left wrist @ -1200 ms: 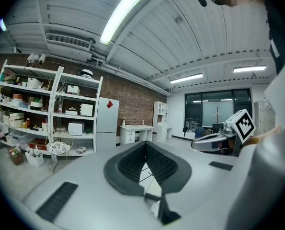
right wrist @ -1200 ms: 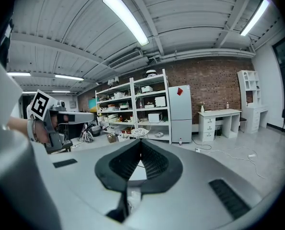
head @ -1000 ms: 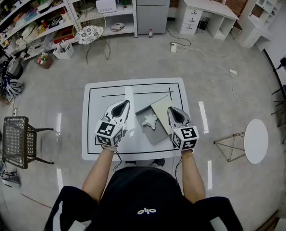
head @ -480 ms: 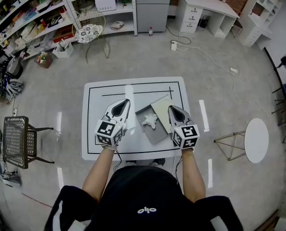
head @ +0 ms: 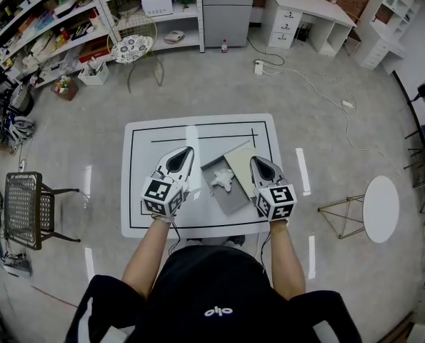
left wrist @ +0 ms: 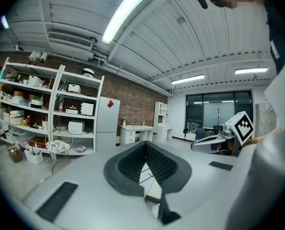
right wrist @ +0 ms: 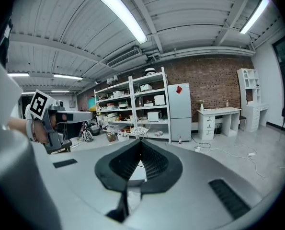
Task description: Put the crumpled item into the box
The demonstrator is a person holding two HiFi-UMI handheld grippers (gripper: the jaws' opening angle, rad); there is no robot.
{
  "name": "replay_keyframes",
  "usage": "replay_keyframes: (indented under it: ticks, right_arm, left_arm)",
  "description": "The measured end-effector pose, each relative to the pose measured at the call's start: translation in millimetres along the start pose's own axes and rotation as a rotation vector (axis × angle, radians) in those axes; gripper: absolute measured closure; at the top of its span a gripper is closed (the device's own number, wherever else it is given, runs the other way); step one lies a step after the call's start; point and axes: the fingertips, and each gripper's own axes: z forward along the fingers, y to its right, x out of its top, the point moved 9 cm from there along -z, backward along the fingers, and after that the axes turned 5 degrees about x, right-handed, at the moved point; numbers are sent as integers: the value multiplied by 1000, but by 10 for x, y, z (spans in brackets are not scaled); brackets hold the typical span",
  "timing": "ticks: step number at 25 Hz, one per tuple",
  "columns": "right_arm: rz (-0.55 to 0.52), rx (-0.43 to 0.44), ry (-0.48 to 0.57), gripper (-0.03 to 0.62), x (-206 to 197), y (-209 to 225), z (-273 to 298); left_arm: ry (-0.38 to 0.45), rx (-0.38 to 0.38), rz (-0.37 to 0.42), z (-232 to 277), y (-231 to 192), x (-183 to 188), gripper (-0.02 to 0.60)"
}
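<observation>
**Head view.**
- My left gripper (head: 183, 156) and right gripper (head: 256, 163) are over the near half of the white table (head: 144, 138), tips pointing away from me.
- The grey box (head: 231, 201) is between the two, closer to the right gripper. Its long axis runs slantwise from the left gripper's tip back toward the right gripper's marker cube.
- A pale lid flap (head: 243, 160) lies open just ahead of the right gripper's tip.
- The crumpled item (head: 223, 180), white and lobed, sits inside the box, level with both grippers and touching neither. I cannot tell its long axis, and I can read no writing on it or on the box.
- Well left of my left gripper is a wire-mesh chair (head: 28, 210).
- Well right of my right gripper is a round white side table (head: 381, 209).
- Far ahead are shelves (head: 62, 27), and a cable (head: 319, 91) trails across the floor.

**Left gripper view.**
- The left gripper (left wrist: 145, 147) has its ribbed jaws closed on each other, with nothing between them.
- To its right is the other gripper's marker cube (left wrist: 241, 124), which bears a black-and-white square pattern and no words.
- Ahead and to the left is stocked shelving (left wrist: 34, 114).
- Ahead is a white cabinet (left wrist: 106, 128) with a red diamond label (left wrist: 110, 103) too small to read.

**Right gripper view.**
- The right gripper (right wrist: 141, 145) has its jaws pressed together and is empty.
- To its left is the other gripper's marker cube (right wrist: 39, 104).
- Ahead stand shelves (right wrist: 132, 111), a cabinet with a red diamond (right wrist: 179, 89) and a white desk (right wrist: 219, 119).
</observation>
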Motion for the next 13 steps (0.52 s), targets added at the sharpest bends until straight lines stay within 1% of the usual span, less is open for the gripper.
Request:
replay_keyframes:
  ticks: [13]
  right_arm:
    - [1, -1, -3, 586, 2, 20, 19]
  left_arm:
    - [5, -4, -12, 14, -16, 12, 574]
